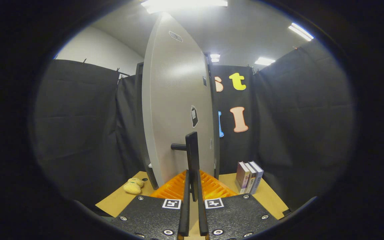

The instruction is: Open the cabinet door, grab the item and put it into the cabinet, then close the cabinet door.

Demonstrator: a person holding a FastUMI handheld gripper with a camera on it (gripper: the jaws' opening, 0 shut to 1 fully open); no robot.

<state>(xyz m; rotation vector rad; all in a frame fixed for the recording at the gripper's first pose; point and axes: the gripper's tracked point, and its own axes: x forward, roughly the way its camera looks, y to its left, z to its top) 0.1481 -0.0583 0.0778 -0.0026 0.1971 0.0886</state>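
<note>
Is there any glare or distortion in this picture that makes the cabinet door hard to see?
In the gripper view, fisheye distortion bows the cabinet door; ceiling lights blow out above it, leaving a soft sheen; the handle, gripped by the gripper, stays sharp.

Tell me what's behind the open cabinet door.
The gripper is shut on the handle of the cabinet door. The door hides the cabinet interior. Past its edges: the booth wall, books, a plush toy.

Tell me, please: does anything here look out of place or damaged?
Nothing looks damaged or spilled. The gripper is shut on the black handle of the grey cabinet door, the books stand upright, and the yellow plush toy lies on the table.
</note>
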